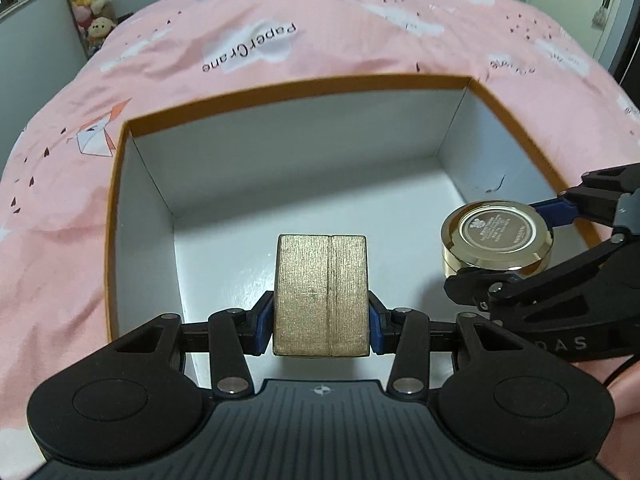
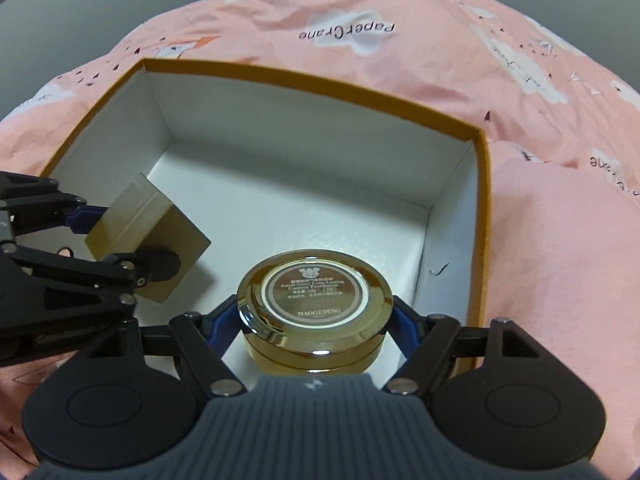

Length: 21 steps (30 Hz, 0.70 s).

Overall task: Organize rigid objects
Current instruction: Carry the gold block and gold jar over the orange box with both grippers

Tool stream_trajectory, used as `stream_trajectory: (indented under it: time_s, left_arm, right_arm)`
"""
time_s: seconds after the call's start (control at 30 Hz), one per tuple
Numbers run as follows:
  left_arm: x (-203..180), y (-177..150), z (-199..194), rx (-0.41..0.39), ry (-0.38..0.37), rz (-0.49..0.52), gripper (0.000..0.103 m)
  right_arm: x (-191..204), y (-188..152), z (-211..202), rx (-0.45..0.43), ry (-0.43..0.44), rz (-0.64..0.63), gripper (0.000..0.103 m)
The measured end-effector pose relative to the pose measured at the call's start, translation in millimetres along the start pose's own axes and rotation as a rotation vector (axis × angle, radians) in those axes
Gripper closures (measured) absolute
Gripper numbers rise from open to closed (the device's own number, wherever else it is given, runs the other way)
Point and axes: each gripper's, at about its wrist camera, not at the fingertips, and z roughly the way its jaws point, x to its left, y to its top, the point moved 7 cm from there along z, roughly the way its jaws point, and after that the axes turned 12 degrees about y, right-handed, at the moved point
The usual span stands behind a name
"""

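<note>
So we're mid-drop-off here, both items hanging over the open box (image 1: 120, 184) that sits on the pink bed cover (image 1: 280, 32). Left side first: the left claw (image 1: 320, 320) is clamped on the gold block (image 1: 320, 296), squeezing its two side faces, with the block over the box's white floor, left of centre. Over to the right, the right claw (image 2: 316, 320) is clamped on the round gold compact (image 2: 314, 300), label face up, near the box's right wall. Neither looks set down yet, I'd say. Next move: lower each until it rests on the floor, keep them apart, then let go.
</note>
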Motion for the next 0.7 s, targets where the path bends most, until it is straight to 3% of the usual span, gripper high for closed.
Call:
stream_trajectory:
  time_s: [0.33,0.47,0.7]
  left_arm:
    - [3.2,-8.7,15.8,0.085,0.009,-0.008,0.051]
    - [4.6,-6.4,16.3,0.084,0.001,-0.008,0.041]
    - [9.2,-1.6,2.5,0.034,0.0,-0.033,0.04]
  right_arm:
    - [6.0,-3.3,8.0,0.028,0.007,-0.012,0.028]
    - [6.7,-5.2,7.3,0.031,0.007,-0.011,0.028]
    - [3.8,-6.1,5.9,0.025,0.013,0.007,0.028]
